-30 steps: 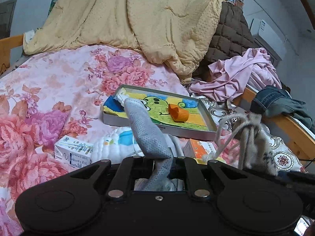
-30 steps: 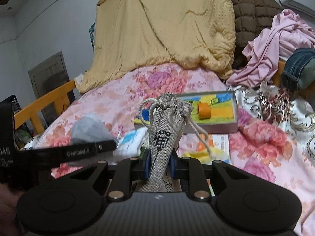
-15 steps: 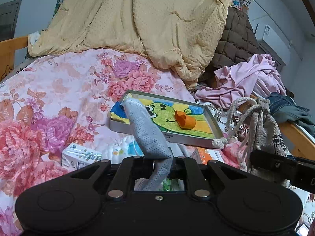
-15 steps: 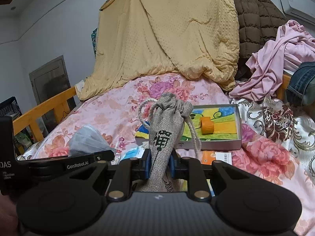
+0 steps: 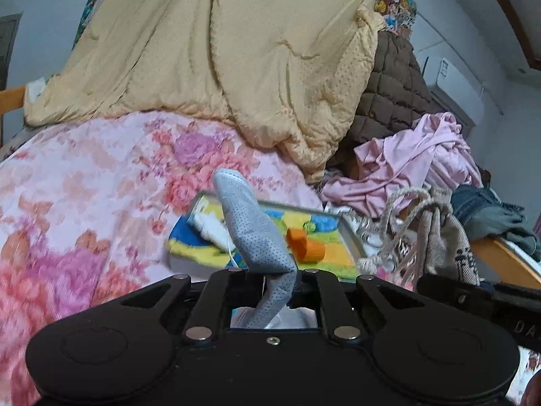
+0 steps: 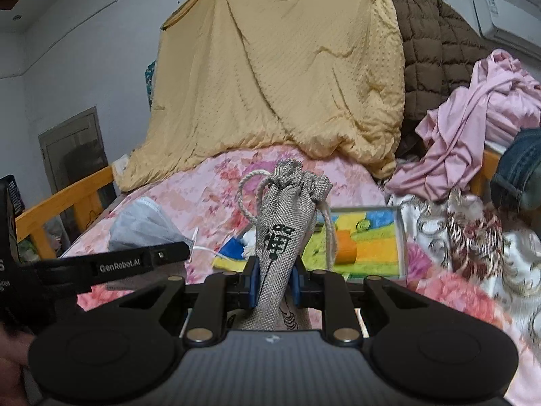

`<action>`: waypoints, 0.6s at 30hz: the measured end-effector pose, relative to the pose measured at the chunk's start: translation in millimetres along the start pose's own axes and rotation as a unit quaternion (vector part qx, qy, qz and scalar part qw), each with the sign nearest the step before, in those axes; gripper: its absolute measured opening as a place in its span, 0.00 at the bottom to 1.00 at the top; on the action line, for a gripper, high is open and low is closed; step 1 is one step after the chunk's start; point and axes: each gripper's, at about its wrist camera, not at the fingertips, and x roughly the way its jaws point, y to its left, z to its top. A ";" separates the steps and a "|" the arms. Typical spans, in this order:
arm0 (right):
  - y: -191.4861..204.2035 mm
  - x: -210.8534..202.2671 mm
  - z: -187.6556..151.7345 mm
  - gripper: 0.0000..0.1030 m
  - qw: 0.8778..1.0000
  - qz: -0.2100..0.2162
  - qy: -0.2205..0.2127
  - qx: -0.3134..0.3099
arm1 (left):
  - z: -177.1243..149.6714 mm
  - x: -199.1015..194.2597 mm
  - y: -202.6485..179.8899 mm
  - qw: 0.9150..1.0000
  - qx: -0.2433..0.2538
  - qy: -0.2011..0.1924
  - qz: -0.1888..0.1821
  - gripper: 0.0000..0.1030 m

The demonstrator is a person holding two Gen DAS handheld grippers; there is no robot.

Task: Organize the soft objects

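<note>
My left gripper (image 5: 273, 279) is shut on a grey face mask (image 5: 255, 233) that stands up between its fingers, above the bed. The mask also shows at the left of the right wrist view (image 6: 142, 228). My right gripper (image 6: 274, 279) is shut on a grey woven drawstring pouch (image 6: 284, 223) with black print; it also shows at the right of the left wrist view (image 5: 443, 247). Beyond both lies a shallow colourful tray (image 5: 348, 237) (image 6: 400, 237) holding an orange block (image 5: 306, 247) (image 6: 346, 247).
The bed has a pink floral cover (image 5: 101, 176). A yellow quilt (image 5: 219, 50) and a brown quilted jacket (image 5: 392, 91) are piled at the back. Pink clothes (image 5: 419, 155) and jeans (image 5: 490, 213) lie at the right. A wooden rail (image 6: 64, 196) edges the left.
Both grippers have risen with the mask and the pouch held; the bed and tray sit lower and farther in view, and the small boxes near the front have dropped out of sight.
</note>
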 end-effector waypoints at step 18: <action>-47.1 118.3 91.5 0.20 0.999 -0.019 -0.048 -0.007 | 96.5 121.4 -6.4 0.998 0.027 -0.024 -0.043 0.12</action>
